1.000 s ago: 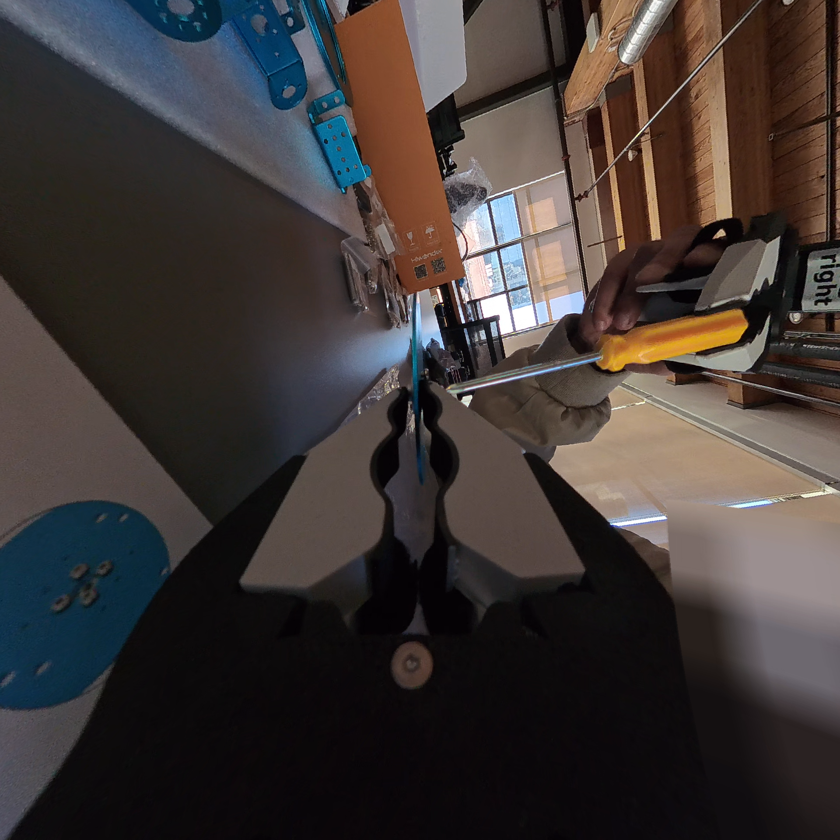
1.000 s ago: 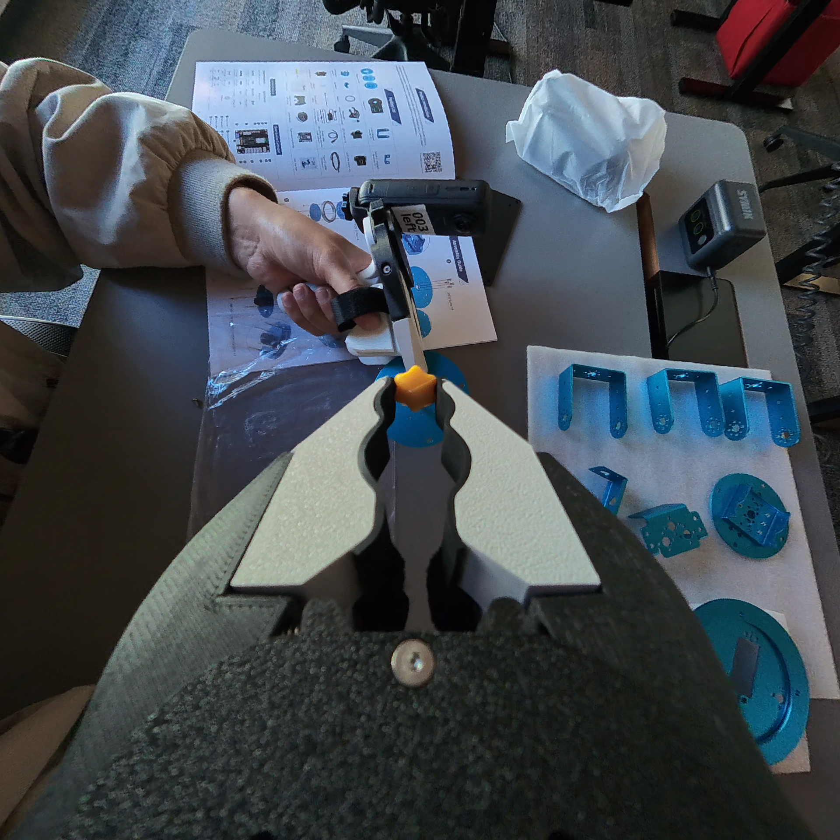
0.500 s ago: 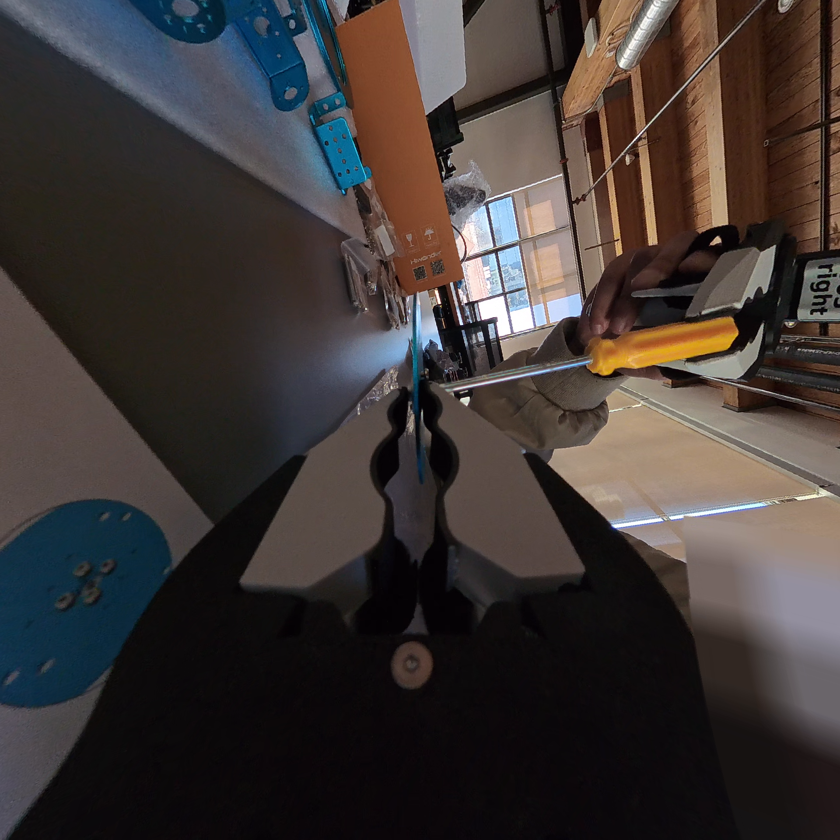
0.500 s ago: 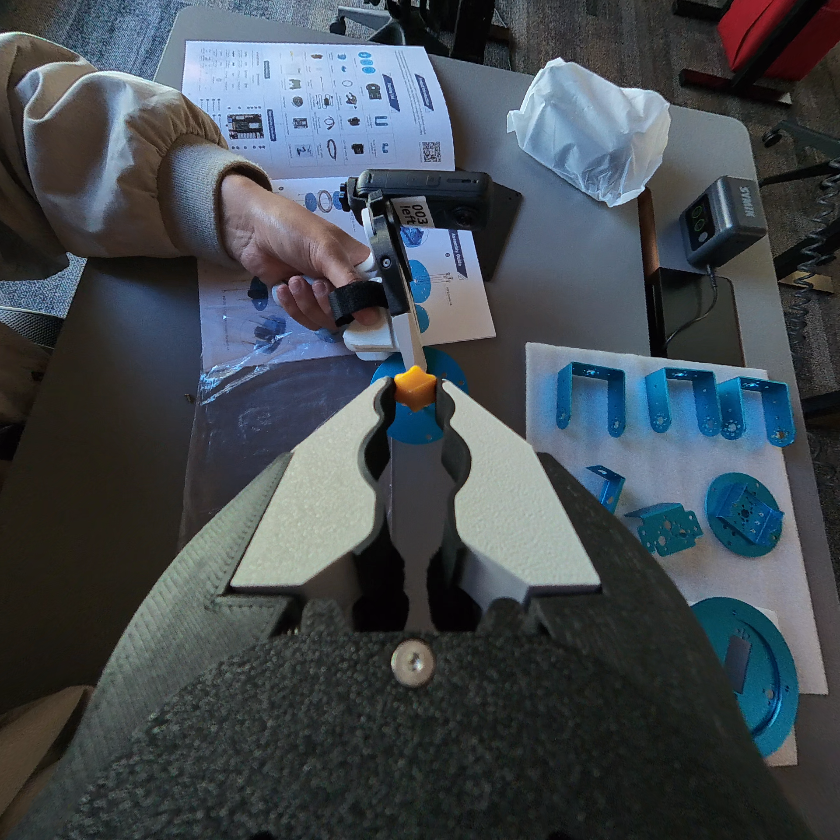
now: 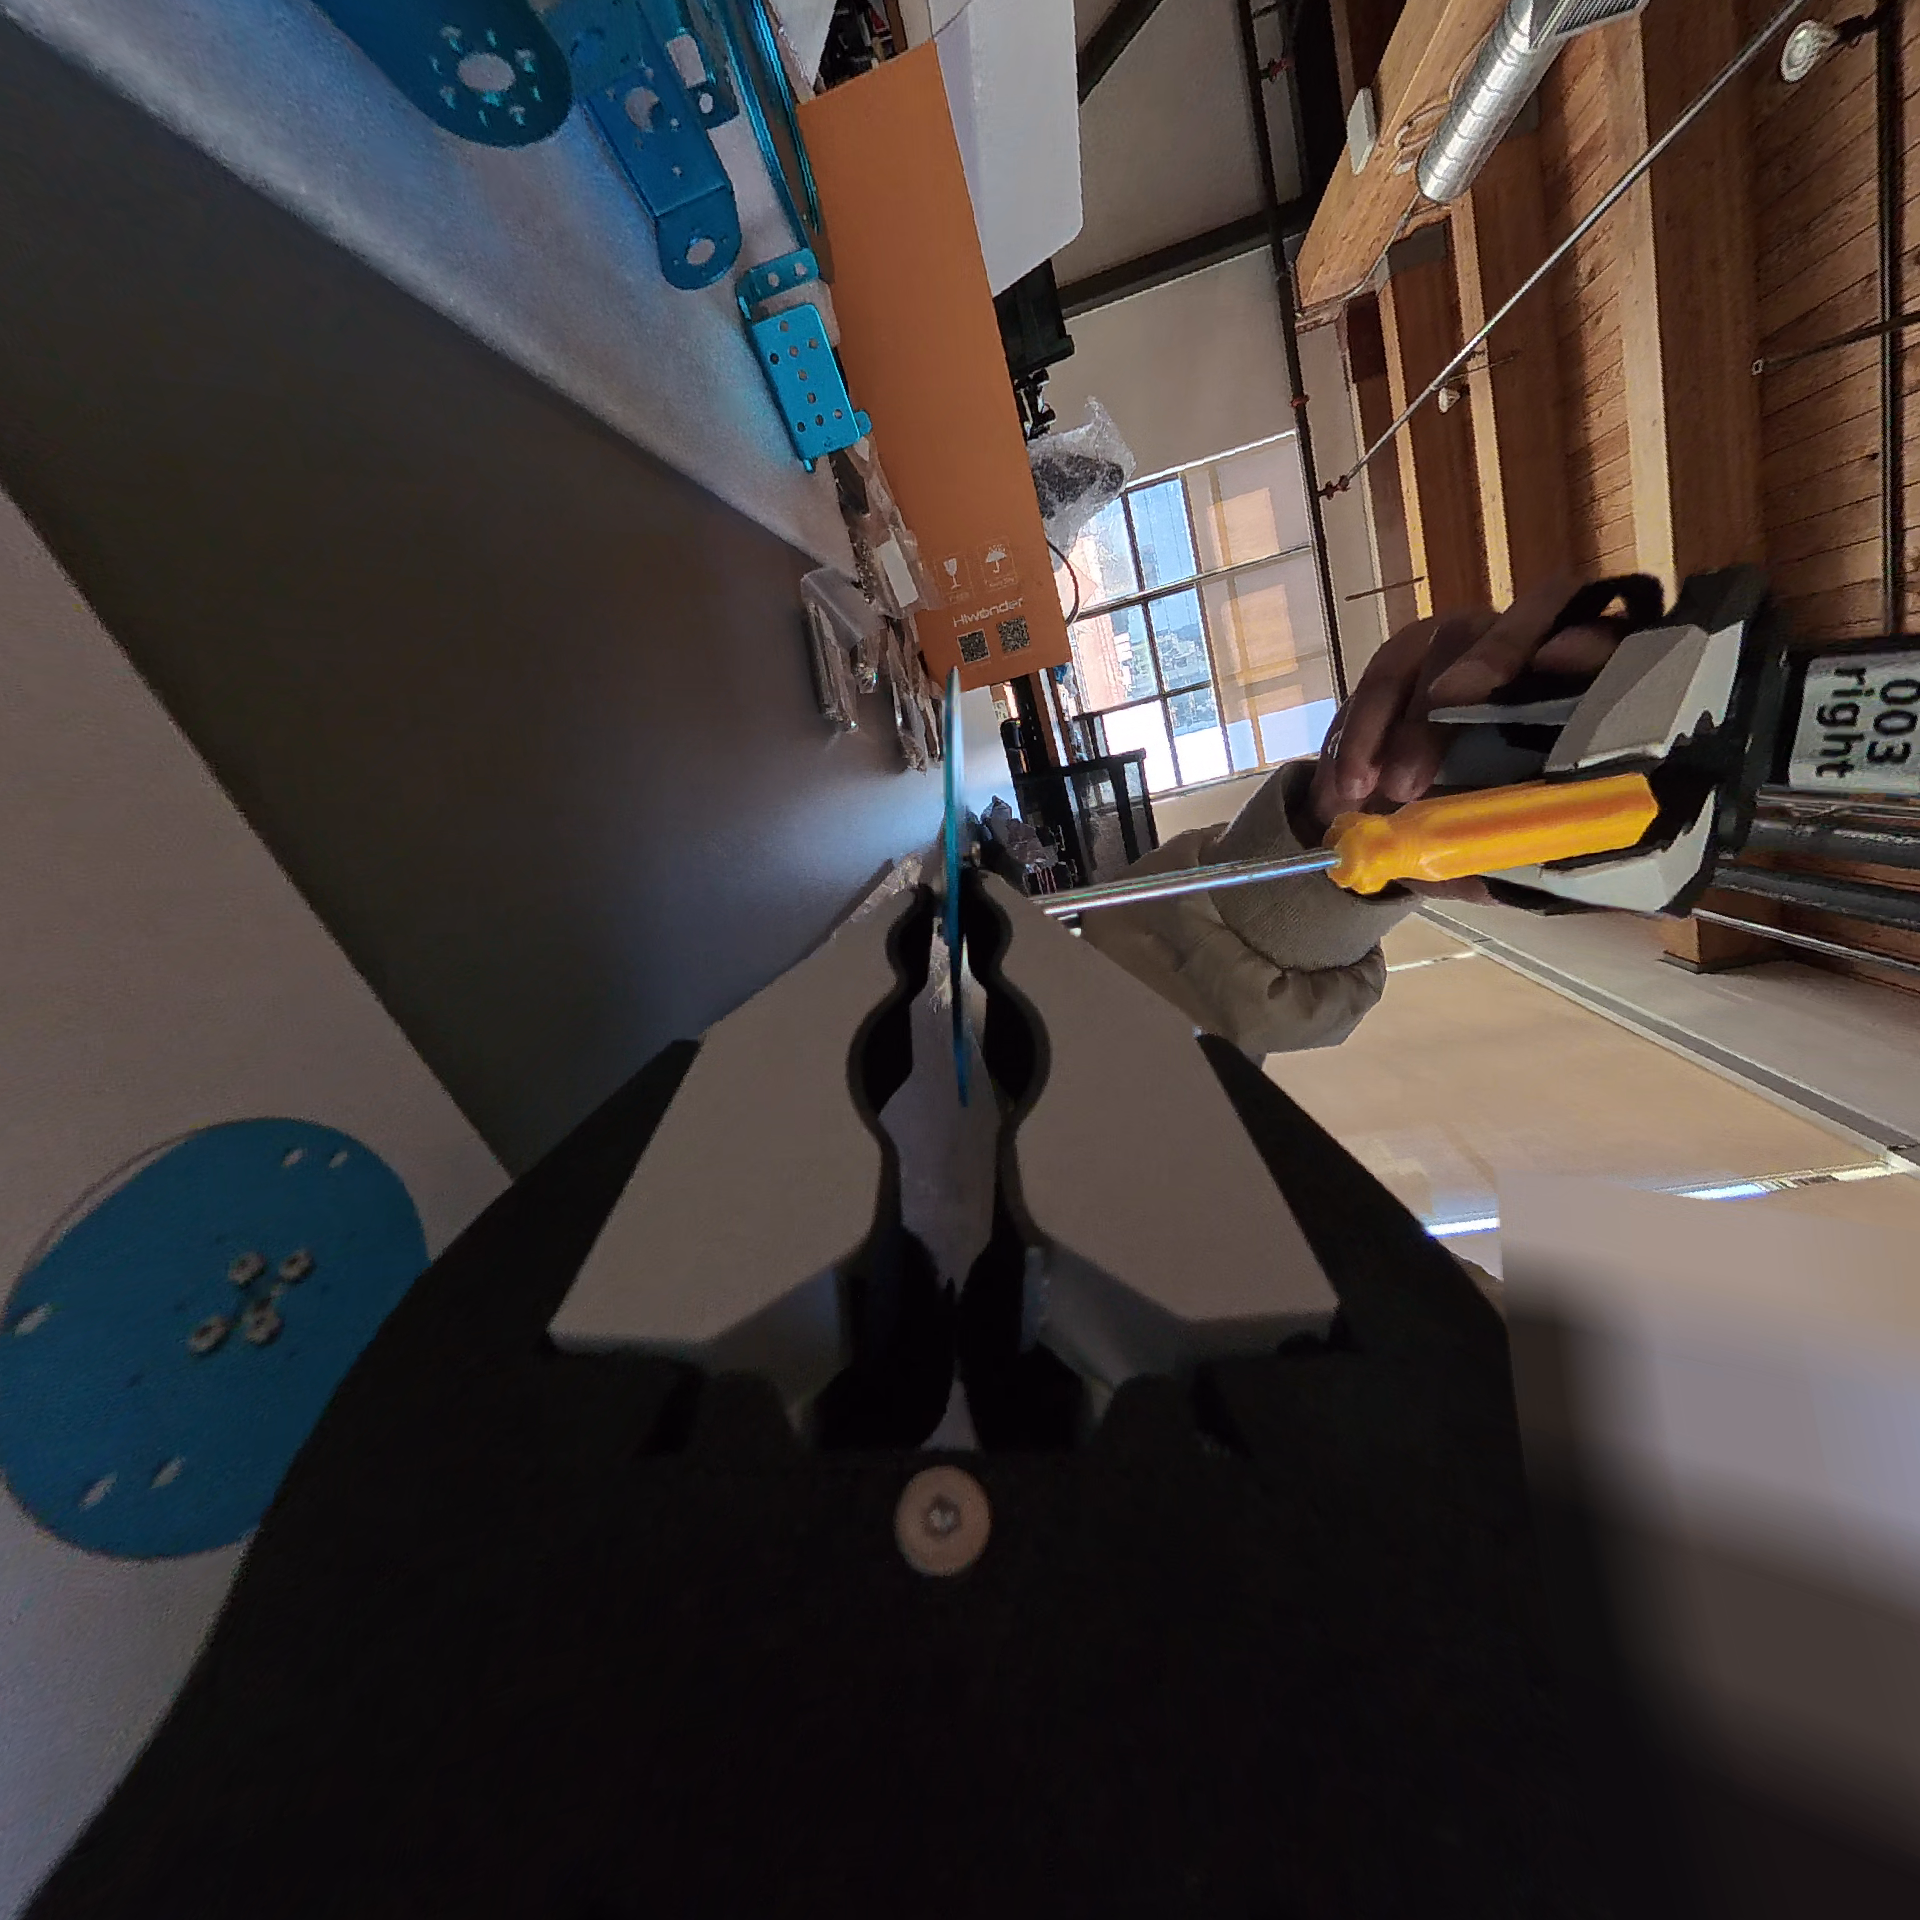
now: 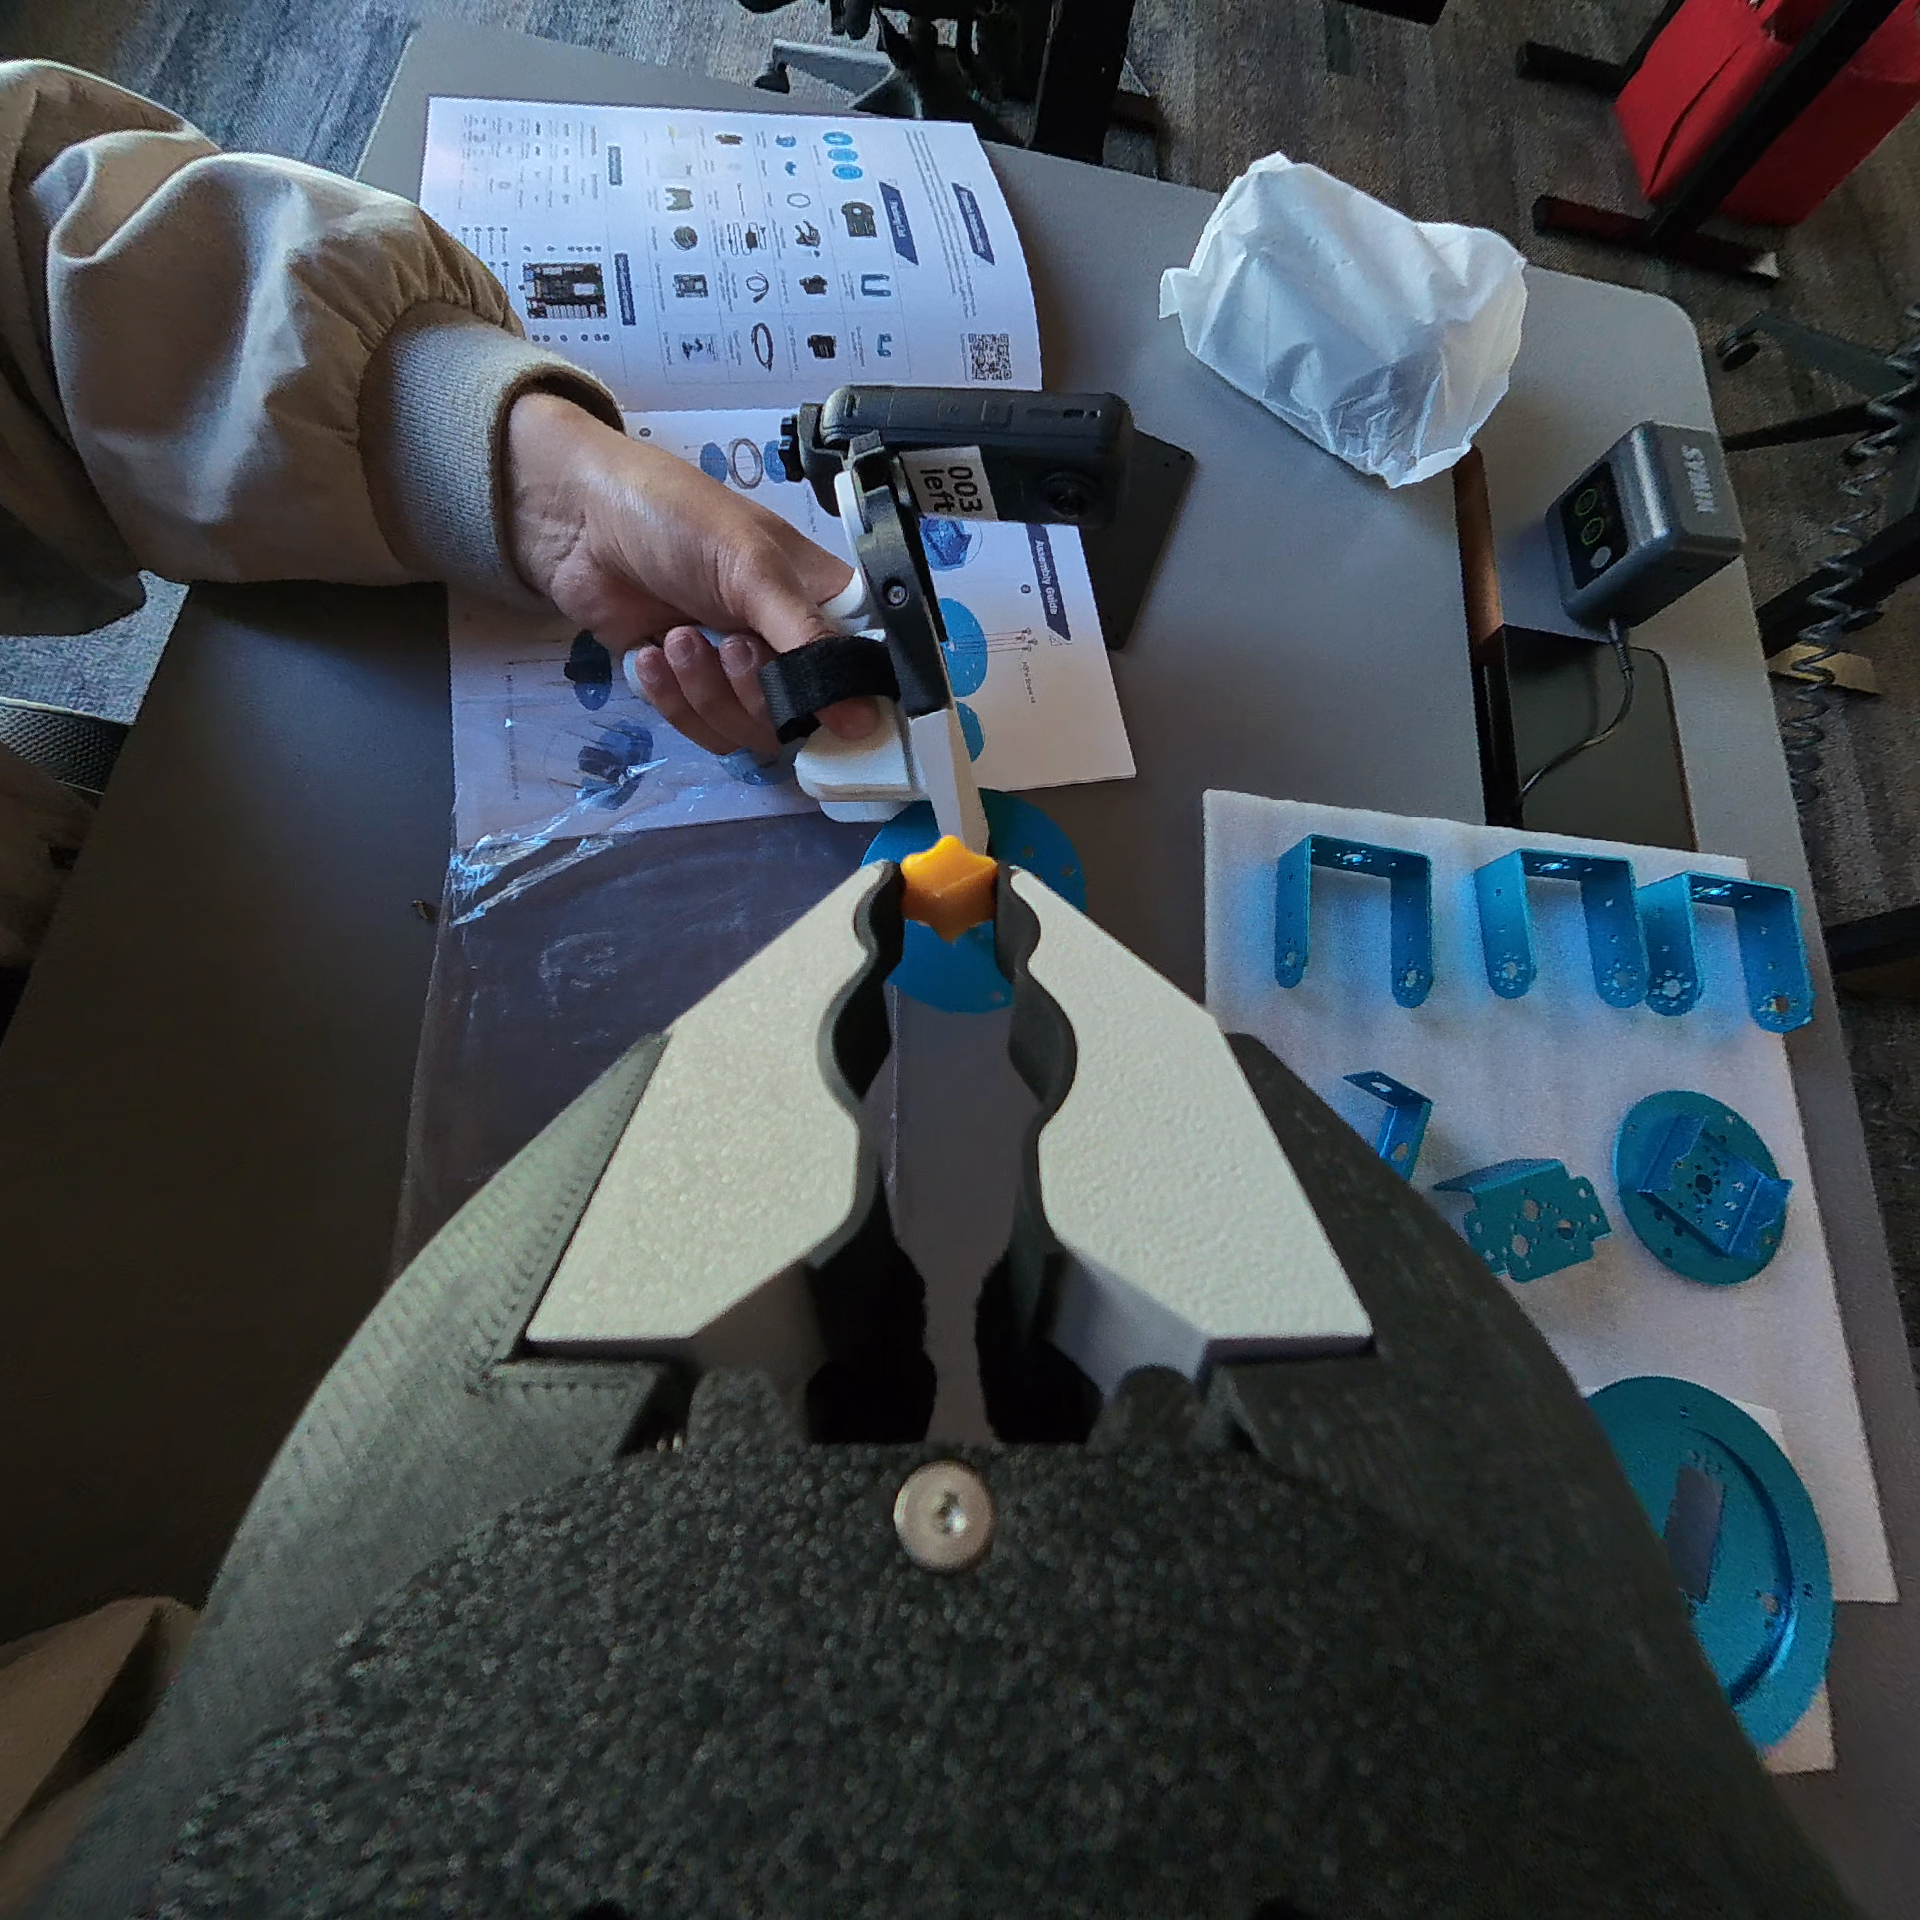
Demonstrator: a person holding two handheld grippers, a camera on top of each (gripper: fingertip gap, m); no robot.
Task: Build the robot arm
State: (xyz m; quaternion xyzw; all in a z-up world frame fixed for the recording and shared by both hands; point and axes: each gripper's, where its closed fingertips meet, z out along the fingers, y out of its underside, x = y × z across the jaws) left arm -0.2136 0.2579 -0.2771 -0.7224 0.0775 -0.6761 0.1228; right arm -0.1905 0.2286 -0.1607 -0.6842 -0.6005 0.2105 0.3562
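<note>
My left gripper (image 5: 954, 904) is shut on a thin blue metal disc (image 5: 954, 790), seen edge-on and held upright above the grey table (image 5: 436, 582). My right gripper (image 6: 948, 883) is shut on the orange handle of a screwdriver (image 6: 948, 888). In the left wrist view the screwdriver (image 5: 1496, 831) points its steel shaft at the disc's face, with the tip close to or touching it, and the right gripper (image 5: 1621, 821) holds its rear end. In the right wrist view the disc (image 6: 1044, 868) shows behind the handle, held by the left gripper (image 6: 961, 810) and a hand (image 6: 675, 582).
A white foam sheet (image 6: 1558, 1060) at the right carries blue brackets (image 6: 1351, 914) and a large blue disc (image 6: 1714, 1558). An open manual (image 6: 727, 239), a crumpled white bag (image 6: 1351, 322) and a grey device (image 6: 1631, 520) lie farther back. An orange box (image 5: 914, 343) stands beyond. The grippers' ends are close to 12 cm from one another.
The right gripper has brought the screwdriver slightly closer to the disc. The left gripper holds the disc in the same place.
</note>
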